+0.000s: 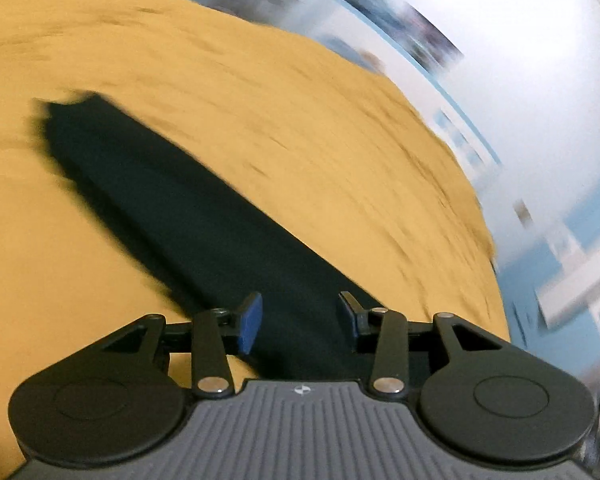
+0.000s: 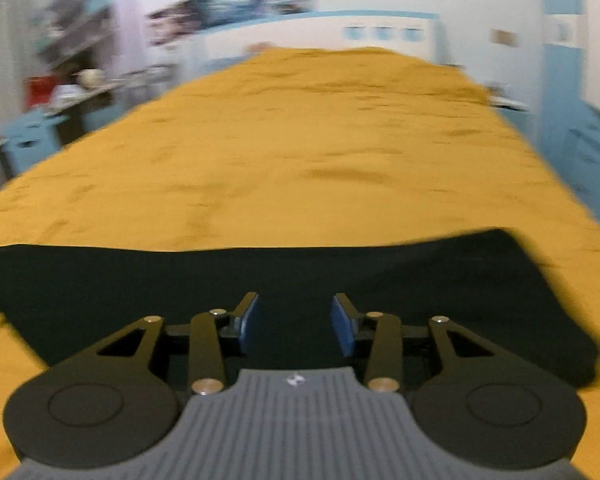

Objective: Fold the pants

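Observation:
Black pants (image 1: 172, 208) lie flat in a long strip on a mustard-yellow bed cover (image 1: 300, 120). In the left wrist view the strip runs from the gripper away to the upper left. My left gripper (image 1: 300, 318) is open, its blue pads apart over the near end of the pants, holding nothing. In the right wrist view the pants (image 2: 260, 276) lie crosswise in front of me. My right gripper (image 2: 294, 320) is open above their near edge and empty. Both views are motion-blurred.
The bed cover (image 2: 300, 140) stretches far ahead to a white and blue headboard (image 2: 340, 32). Shelves and a blue cabinet (image 2: 32, 136) stand at the left of the bed. A blue and white wall (image 2: 572, 80) is at the right.

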